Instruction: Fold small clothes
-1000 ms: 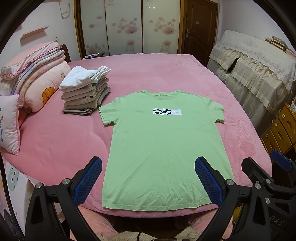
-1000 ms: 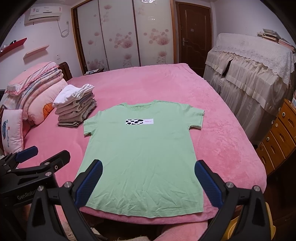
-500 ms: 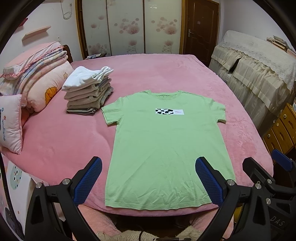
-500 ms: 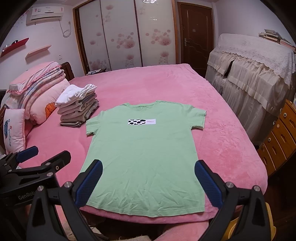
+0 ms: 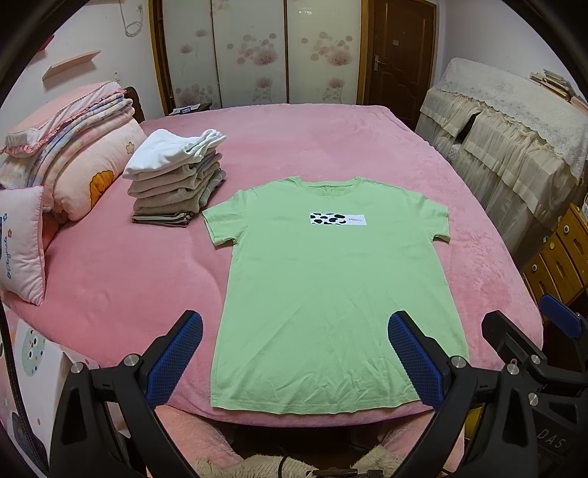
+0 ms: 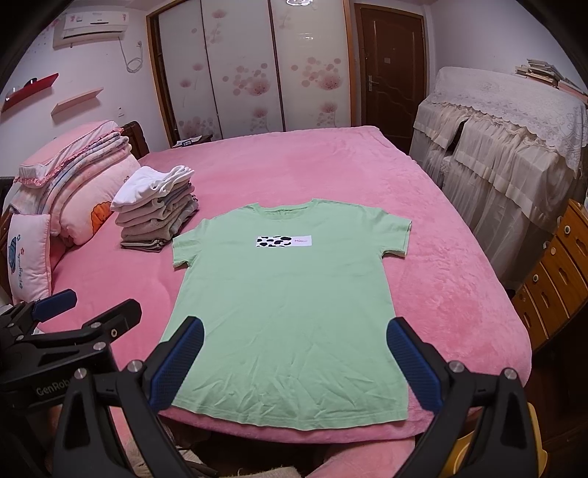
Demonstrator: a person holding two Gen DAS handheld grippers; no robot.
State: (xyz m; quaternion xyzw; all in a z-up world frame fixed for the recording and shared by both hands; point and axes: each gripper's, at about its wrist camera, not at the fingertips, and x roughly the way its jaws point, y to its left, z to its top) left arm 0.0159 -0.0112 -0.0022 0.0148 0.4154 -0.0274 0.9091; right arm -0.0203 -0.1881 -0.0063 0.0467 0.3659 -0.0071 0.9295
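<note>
Bedroom surroundings
Pink bed (image 5: pixel 330 139); pillows (image 5: pixel 22 239) at its left; wardrobe (image 6: pixel 250 66), door (image 6: pixel 393 73) behind.

Pale pink walls (image 6: pixel 33 110) behind a wide bed under a plush pink blanket (image 6: pixel 294 161). Floral-printed sliding wardrobe doors (image 6: pixel 250 70) beside a dark brown wooden door (image 6: pixel 393 70). White wall air conditioner (image 6: pixel 93 25) up left. Lace-draped cream furniture (image 6: pixel 503 139) along the right, yellowish wooden drawers (image 6: pixel 555 272) nearer.

Light-green t-shirt (image 5: pixel 330 279) with black-and-white cow-spot patch (image 5: pixel 328 219), pink bedspread (image 5: pixel 121 279), blue-padded black claws.
</note>
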